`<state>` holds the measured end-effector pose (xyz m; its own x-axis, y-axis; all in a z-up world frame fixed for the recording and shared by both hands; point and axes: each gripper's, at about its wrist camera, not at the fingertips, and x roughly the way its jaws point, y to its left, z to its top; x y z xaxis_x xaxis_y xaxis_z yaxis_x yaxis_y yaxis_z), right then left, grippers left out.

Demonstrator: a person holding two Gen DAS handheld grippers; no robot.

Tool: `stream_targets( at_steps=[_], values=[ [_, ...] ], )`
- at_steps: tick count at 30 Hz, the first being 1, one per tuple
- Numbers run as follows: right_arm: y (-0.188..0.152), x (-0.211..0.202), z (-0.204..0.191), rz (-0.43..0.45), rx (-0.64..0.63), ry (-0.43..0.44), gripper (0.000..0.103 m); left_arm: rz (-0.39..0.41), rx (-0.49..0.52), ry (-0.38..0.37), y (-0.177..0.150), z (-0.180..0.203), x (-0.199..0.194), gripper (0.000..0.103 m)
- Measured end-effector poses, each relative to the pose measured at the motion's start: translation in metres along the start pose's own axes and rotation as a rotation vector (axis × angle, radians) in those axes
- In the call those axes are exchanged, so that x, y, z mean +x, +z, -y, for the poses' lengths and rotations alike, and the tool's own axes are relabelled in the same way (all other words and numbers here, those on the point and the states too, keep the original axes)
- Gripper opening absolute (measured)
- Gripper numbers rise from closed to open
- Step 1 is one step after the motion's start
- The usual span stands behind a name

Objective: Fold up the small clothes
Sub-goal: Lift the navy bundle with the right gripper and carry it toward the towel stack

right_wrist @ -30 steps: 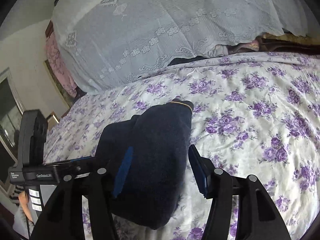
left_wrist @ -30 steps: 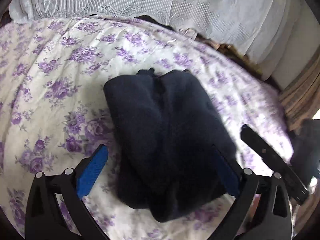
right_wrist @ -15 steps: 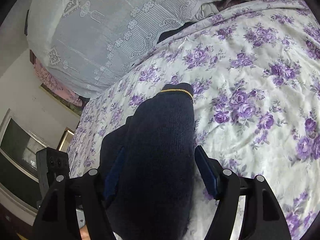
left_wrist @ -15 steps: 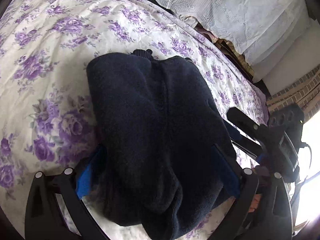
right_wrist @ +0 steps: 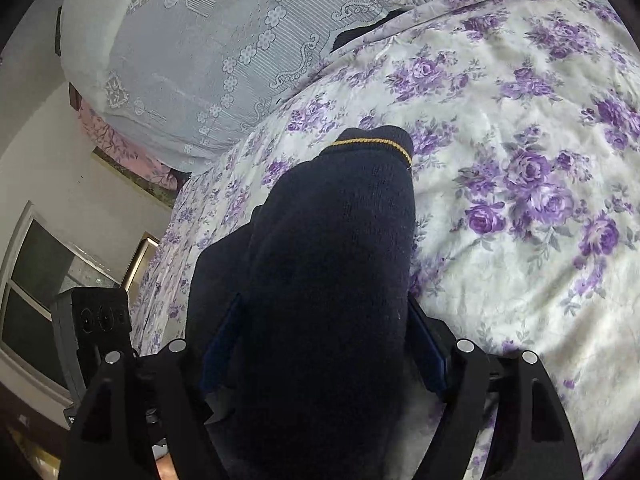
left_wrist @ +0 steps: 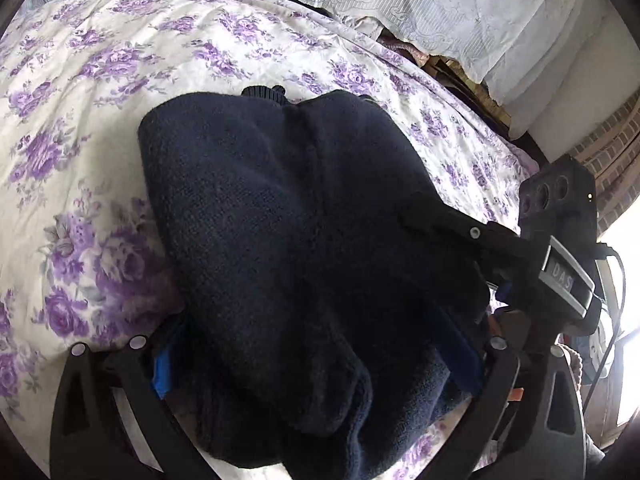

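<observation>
A folded dark navy knit garment [left_wrist: 288, 240] lies bunched on the purple-flowered bedspread [left_wrist: 100, 80]. In the right wrist view the garment [right_wrist: 332, 280] shows a cuff with a thin gold line at its far end. My left gripper [left_wrist: 316, 360] is wide open with the garment's near end lying between its blue pads [left_wrist: 164, 368]. My right gripper [right_wrist: 324, 344] is also open around the garment's near end; its pads [right_wrist: 428, 348] sit beside the cloth. The right gripper body shows at the right in the left wrist view [left_wrist: 500, 240].
A pile covered by a white lace cloth [right_wrist: 224, 48] stands along the far edge of the bed. A brick wall [left_wrist: 608, 148] and a bright window are at the right. A window frame [right_wrist: 32, 280] is off the bed's left edge.
Both grippers have moved forward and lower onto the garment, so it now fills the space between their fingers. The jaws stayed open. The garment has not clearly moved.
</observation>
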<state>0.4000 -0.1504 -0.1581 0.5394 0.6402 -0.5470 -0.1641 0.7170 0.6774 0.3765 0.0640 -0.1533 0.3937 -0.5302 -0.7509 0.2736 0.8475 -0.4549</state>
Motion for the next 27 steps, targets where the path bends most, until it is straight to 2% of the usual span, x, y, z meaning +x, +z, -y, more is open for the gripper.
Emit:
stream_targets(
  at_steps=[5, 8, 10, 21, 27],
  values=[
    [-0.002, -0.002, -0.001, -0.005, -0.03, -0.002, 0.078, -0.012, 0.006, -0.023, -0.003, 0.001, -0.003, 0.098],
    [-0.003, -0.003, -0.001, 0.003, -0.036, -0.012, 0.074, -0.007, 0.008, -0.016, -0.003, 0.002, -0.002, 0.098],
    [-0.005, -0.004, -0.001, 0.013, -0.044, -0.02, 0.068, 0.0, 0.008, -0.013, -0.005, 0.001, -0.003, 0.094],
    [-0.013, -0.015, -0.015, 0.103, -0.147, -0.054, 0.061, 0.061, 0.028, 0.01, -0.008, 0.004, -0.01, 0.07],
    [-0.023, -0.03, -0.023, 0.163, -0.184, -0.07, 0.06, 0.108, 0.066, 0.042, -0.016, 0.016, -0.018, 0.066]
  ],
)
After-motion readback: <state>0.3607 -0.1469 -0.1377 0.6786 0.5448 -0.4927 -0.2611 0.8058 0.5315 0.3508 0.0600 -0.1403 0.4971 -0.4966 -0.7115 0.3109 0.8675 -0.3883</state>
